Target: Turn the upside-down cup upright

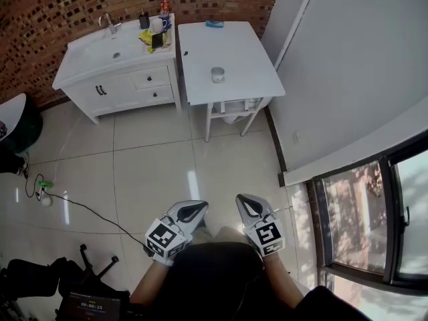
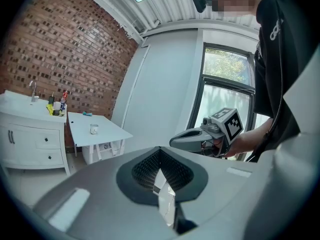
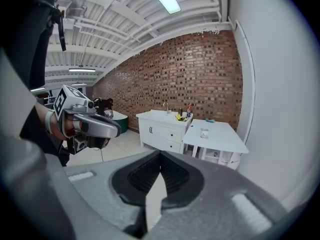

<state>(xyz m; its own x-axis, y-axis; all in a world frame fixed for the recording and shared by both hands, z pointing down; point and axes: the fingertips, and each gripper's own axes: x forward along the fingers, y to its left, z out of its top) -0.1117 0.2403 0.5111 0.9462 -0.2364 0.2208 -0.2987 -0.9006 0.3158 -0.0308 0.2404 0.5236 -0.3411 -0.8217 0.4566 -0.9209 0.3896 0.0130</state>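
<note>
Left gripper [image 1: 190, 212]: held low by the person's waist, jaws pressed together, nothing between them.
Right gripper [image 1: 249, 206]: same deal just beside it, jaws closed on nothing.
Cup [image 1: 217, 74]: small pale one standing alone on the white table [image 1: 234, 42], toward its front edge and well apart from both grippers. It's too small from here to tell which way up it sits.
Next door: white sink cabinet [image 1: 124, 79] just beside the table, bottles and clutter at the back.
Progress: basically zero, I'd say. The cup looks untouched.
Left to do: cross the tiled floor [image 1: 154, 172], open a gripper, grab the cup, flip it, set it down.
</note>
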